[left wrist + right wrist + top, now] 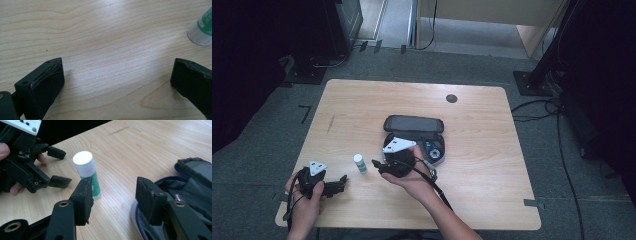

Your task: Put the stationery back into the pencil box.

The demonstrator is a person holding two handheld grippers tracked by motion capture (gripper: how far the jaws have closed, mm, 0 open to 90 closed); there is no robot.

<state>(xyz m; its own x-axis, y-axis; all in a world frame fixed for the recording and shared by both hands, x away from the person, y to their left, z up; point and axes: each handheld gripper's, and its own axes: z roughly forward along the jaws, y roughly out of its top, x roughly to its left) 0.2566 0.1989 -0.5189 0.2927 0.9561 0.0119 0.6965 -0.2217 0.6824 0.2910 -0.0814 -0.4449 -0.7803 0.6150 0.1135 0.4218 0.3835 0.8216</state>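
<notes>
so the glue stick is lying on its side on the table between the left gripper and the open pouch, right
Not quite: the glue stick stands upright, white cap on top, as the right gripper view shows. It is on the table, between the left gripper and the open pouch.

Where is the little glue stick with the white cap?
The glue stick stands upright on the wooden table, between the left gripper and the right gripper, left of the open pencil case in the high view.

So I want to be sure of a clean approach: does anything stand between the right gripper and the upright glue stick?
Nothing visible does. The right gripper has open, empty jaws, and only bare table lies between it and the glue stick. The open pouch lies off to one side, the left gripper beyond the stick.
</notes>
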